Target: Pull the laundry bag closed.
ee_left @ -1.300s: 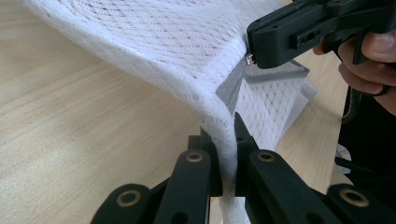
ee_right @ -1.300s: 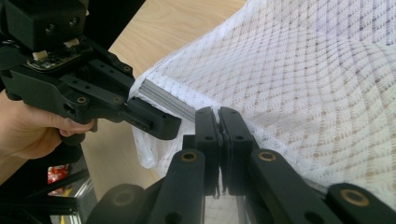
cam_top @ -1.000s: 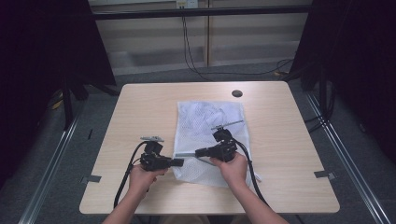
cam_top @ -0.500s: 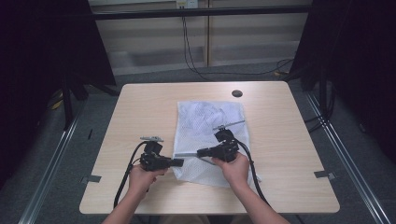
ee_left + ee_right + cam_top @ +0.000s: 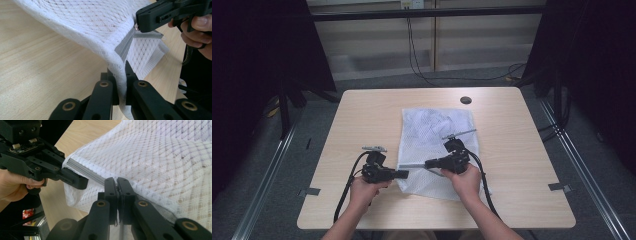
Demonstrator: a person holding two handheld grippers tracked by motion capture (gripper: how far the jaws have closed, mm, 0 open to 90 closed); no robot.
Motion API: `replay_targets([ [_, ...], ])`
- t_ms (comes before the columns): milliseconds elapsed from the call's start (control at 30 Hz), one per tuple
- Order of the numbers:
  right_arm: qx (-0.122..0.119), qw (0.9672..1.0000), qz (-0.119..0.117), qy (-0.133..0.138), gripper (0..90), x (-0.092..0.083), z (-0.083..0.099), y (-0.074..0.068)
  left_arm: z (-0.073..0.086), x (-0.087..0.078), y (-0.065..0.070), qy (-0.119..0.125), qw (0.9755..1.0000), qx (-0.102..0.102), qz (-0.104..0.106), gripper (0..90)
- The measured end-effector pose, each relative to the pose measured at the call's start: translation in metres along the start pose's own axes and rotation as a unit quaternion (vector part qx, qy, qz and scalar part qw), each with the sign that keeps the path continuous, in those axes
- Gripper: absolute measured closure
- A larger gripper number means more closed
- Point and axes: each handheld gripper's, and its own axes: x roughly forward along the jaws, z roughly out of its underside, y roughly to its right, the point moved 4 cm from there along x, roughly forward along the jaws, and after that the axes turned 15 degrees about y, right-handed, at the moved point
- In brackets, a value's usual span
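— What are the tools doing?

— The left gripper [image 5: 119,82] has its jaws pinched on the white mesh bag's [image 5: 435,145] edge, just at the end of the grey zipper [image 5: 126,45]. The right gripper [image 5: 117,187] is pressed together on that zipper farther along; whether it has the pull tab or only the tape is hard to make out.

— And the bag?

— It lies on the wooden table [image 5: 362,115], right of centre, its near-left edge lifted between the two grippers, which point toward each other. The rest spreads flat away from the person.

— Anything hidden?

— The right hand [image 5: 464,180] covers the bag's near corner. What is inside the mesh cannot be told.
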Motion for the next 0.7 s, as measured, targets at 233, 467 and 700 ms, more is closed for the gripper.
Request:
replay_targets([
  [233,-0.001,1.0,-0.001,-0.001,87.5,-0.0013,0.0005,0.001,0.0,0.0,0.0001,0.0,1.0,-0.001,0.001,89.5],
  [467,0.001,1.0,-0.002,0.001,87.5,-0.0022,0.0007,0.0019,0.0001,0.0001,0.0004,-0.001,1.0,-0.001,0.002,89.5],
  [700,0.004,1.0,-0.003,0.002,87.5,-0.0038,0.0009,0.0027,0.0,0.0001,0.0005,0.0,1.0,-0.002,0.002,89.5],
])
